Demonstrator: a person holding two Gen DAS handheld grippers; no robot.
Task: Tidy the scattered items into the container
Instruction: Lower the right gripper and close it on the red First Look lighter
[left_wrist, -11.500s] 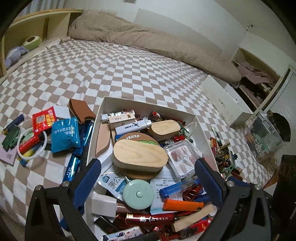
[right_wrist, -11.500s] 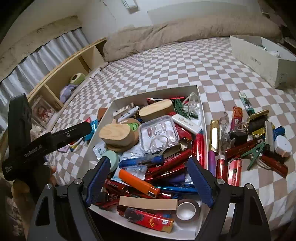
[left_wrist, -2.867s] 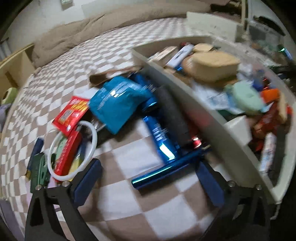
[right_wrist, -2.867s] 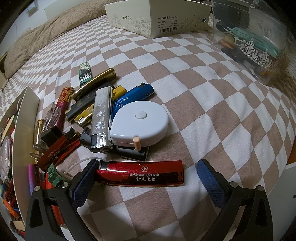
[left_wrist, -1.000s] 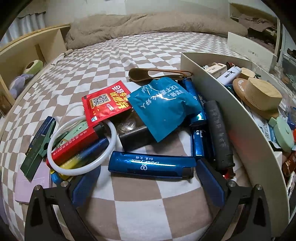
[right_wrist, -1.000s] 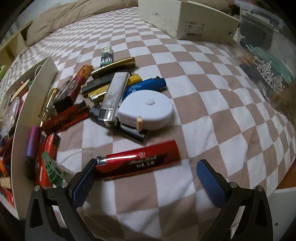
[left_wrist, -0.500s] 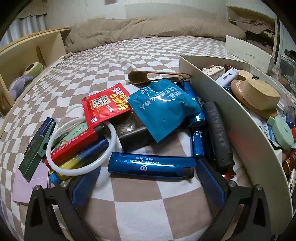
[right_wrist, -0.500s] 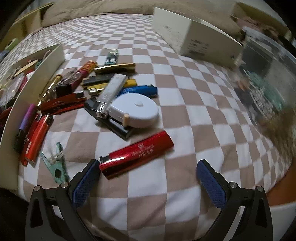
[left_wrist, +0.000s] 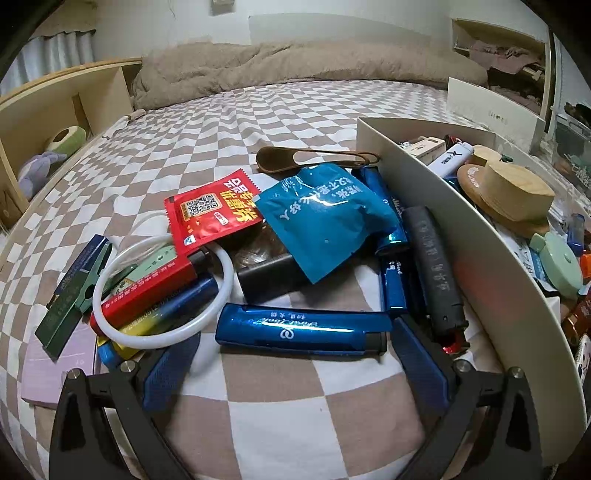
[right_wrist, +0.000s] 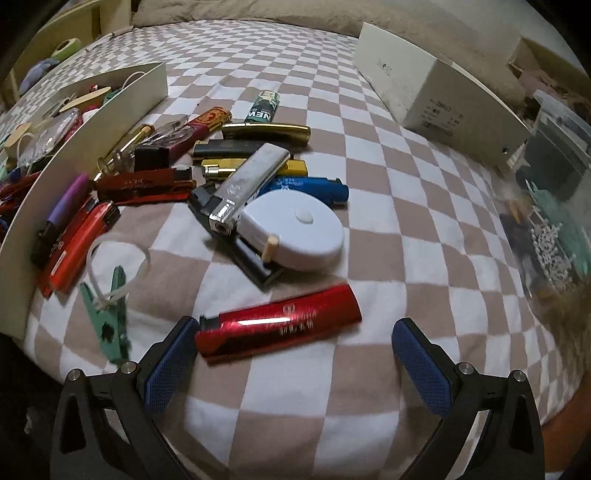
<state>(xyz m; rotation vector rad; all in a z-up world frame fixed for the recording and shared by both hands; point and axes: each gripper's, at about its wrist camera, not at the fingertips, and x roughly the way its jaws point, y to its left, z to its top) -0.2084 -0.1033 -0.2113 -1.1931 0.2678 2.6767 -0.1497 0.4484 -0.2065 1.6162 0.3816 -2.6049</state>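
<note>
The left gripper (left_wrist: 295, 354) is hovering with fingers spread around a blue lighter (left_wrist: 301, 328) lying on the bed (left_wrist: 221, 122) beside the container (left_wrist: 480, 236). The right gripper (right_wrist: 295, 350), fingers just closing slightly yet still wide, is straddling a red lighter (right_wrist: 279, 325), not pinching it.

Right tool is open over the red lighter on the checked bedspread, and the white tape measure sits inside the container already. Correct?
Not quite. The white tape measure is not in the container; the right wrist view shows it out on the checked bedspread, resting on a dark lighter just beyond the red lighter. The right tool is open over that lighter; its jaws have just been closing.
</note>
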